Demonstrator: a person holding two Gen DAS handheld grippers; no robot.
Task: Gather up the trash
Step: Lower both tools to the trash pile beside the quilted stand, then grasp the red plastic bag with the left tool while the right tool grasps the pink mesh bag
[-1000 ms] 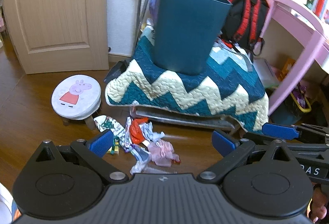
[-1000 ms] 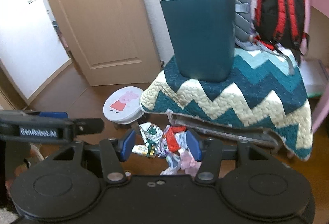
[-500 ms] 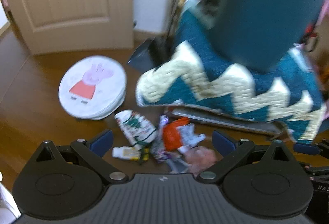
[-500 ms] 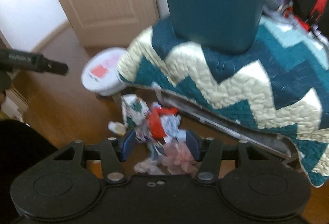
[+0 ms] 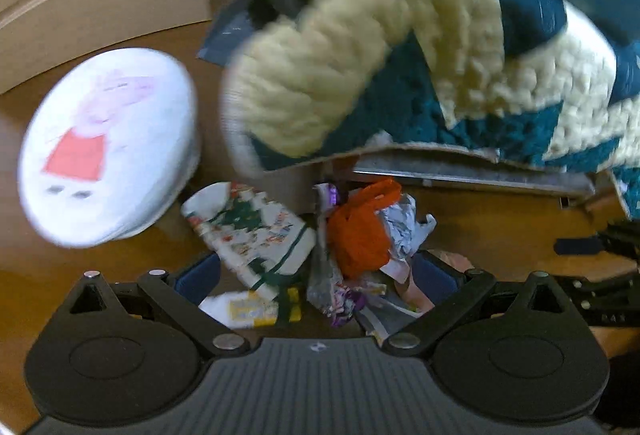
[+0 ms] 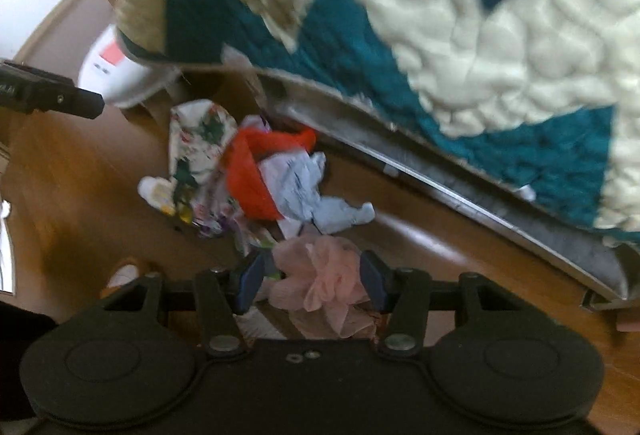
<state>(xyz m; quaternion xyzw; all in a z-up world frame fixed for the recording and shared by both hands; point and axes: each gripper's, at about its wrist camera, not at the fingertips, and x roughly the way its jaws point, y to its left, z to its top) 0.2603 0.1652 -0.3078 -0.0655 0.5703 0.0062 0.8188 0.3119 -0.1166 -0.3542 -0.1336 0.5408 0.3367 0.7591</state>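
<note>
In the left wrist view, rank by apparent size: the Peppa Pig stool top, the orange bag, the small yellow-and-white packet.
1. Peppa Pig stool top, clearly largest, though fisheye stretch and nearness may inflate it.
2. Orange bag.
3. Yellow-and-white packet, smallest; the left gripper partly hides it.

Wooden floor (image 5: pixel 500 231) carries trash pile (image 5: pixel 320 255), landmark. Within pile: orange bag (image 5: pixel 360 231), pale crumpled paper (image 6: pixel 304 187), patterned wrapper (image 5: pixel 256 235), small white-yellow packet (image 5: pixel 248 309), pink mesh puff (image 6: pixel 328 283) on near side. White round stool (image 5: pixel 104 147) left of pile. Quilt-draped low platform (image 5: pixel 460 167) just behind pile.
</note>
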